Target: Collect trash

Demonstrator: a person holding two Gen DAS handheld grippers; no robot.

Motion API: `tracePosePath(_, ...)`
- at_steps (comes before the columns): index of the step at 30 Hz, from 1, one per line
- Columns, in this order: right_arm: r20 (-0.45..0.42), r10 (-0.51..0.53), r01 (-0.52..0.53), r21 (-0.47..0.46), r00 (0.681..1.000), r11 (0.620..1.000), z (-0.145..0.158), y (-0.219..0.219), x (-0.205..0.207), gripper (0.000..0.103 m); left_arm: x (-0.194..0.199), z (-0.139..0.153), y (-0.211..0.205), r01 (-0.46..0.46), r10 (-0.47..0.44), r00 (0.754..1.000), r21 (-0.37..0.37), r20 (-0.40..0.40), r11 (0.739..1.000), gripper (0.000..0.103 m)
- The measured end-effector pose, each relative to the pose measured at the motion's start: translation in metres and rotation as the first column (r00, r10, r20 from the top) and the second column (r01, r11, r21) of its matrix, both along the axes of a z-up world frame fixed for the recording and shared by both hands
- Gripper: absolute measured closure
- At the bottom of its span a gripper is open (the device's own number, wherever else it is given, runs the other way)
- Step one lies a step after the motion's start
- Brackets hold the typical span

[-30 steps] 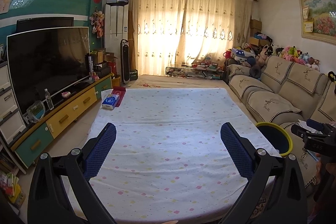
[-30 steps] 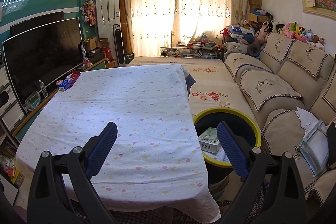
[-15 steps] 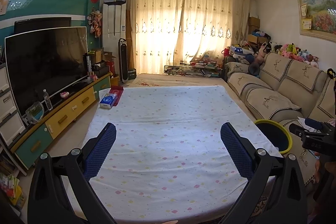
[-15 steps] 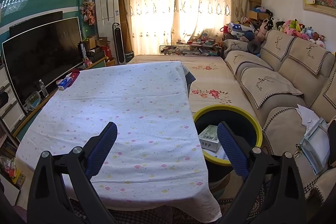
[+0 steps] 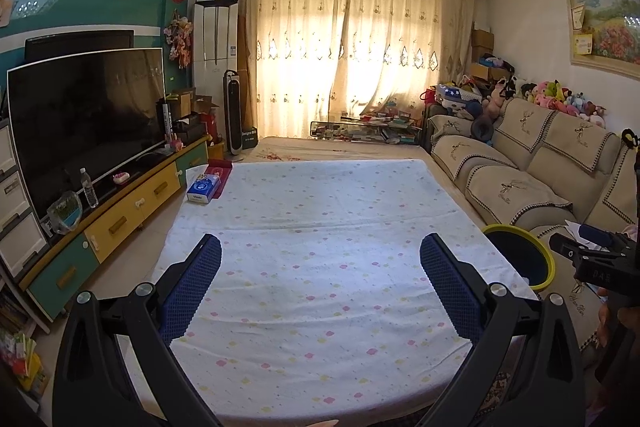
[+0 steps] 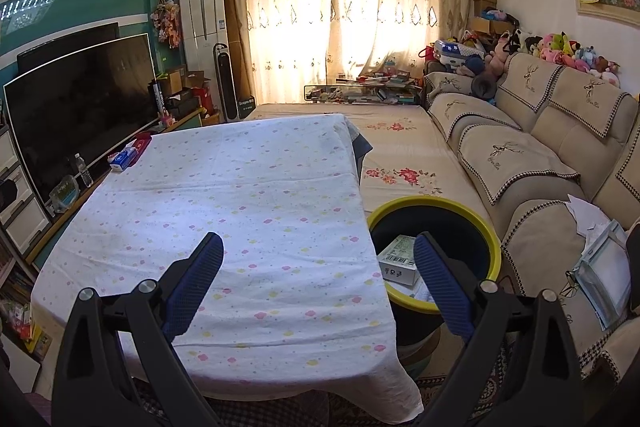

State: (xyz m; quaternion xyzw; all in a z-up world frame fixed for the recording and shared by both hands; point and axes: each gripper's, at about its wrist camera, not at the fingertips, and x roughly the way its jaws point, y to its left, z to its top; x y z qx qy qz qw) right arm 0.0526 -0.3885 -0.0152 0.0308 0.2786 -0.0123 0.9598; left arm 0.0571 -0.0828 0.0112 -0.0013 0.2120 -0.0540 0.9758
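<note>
Nearest, the left gripper [image 5: 320, 259] hangs over the near half of the table [image 5: 320, 227], its blue pads spread wide with nothing between them. The right gripper [image 6: 318, 255] is spread just as wide and empty, held over the table's near right corner, one pad above the cloth and the other in front of the bin [image 6: 474, 223]. The bin, black with a yellow rim, stands on the floor just beside the table's right edge, between table and sofa [image 6: 520, 155]. Inside it lies a white box [image 6: 398, 259] with printed labels, with some paper under it. The spotted cloth on the table is bare over most of its surface. On the sofa seat near the bin lie loose papers [image 6: 588, 215] and a clear pouch [image 6: 604, 275]. At the table's far left corner sit a blue tissue pack [image 5: 204, 189] and a red item [image 5: 220, 173] touching it. Left of the table runs a low cabinet [image 5: 120, 215] carrying a TV [image 5: 84, 123] and a bottle [image 5: 89, 187]. Farthest back, curtains [image 5: 352, 67] cover a bright window.
</note>
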Motion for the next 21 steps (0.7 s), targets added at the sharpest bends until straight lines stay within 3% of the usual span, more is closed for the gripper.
tracePosePath(21, -0.011, -0.007, 0.007, 0.009, 1.0, 1.0, -0.0039, -0.0017, 0.0027, 0.012, 0.0036, -0.002, -0.0016, 0.007, -0.007, 1.0, 0.001, -0.01, 1.0, 0.005)
